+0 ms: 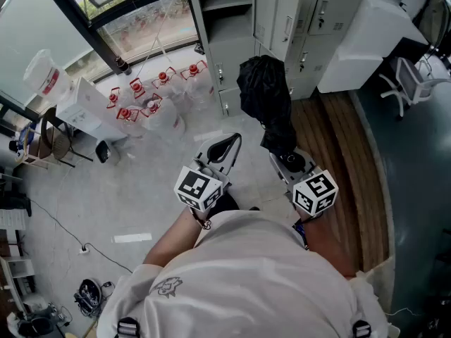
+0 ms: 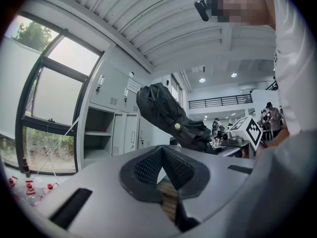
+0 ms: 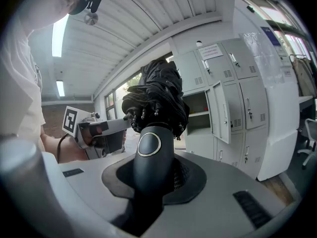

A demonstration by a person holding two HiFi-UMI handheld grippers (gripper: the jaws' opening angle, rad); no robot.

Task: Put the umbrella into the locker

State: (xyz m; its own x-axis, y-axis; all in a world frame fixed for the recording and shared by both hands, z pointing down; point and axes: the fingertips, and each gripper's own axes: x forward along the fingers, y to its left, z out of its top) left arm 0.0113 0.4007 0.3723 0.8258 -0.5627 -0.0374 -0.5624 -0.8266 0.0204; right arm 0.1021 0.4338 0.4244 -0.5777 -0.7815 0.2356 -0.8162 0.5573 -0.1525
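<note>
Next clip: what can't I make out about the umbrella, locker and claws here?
- Lower end of the umbrella handle: right gripper view, buried in the right claw.
- Inside of the locker: head view, cut off by top edge.
- Locker label: right gripper view, too small to read.

The umbrella (image 1: 266, 97) is black cloth, crumpled into folds, with a faint sheen. A small brassy stud (image 2: 177, 126) glints on it. Its handle (image 3: 148, 167) is smooth black plastic with a satin gloss and carries a bright metal ring (image 3: 149, 144). The lockers (image 1: 310, 20) are grey painted sheet metal, smooth and dull. The floor (image 1: 141, 196) is pale, smooth and faintly mottled. The strip (image 1: 331, 139) beside it looks like brown wood planks. The left gripper (image 1: 227, 146) and right gripper (image 1: 290, 162) have matt grey plastic shells. Their fingers (image 2: 148, 166) are black and rubbery with a fine ribbed texture. The cubes (image 1: 199, 187) are matt white with black print. The bottles (image 1: 158, 111) are clear plastic with red caps. The shirt (image 1: 246, 273) is white cloth.
</note>
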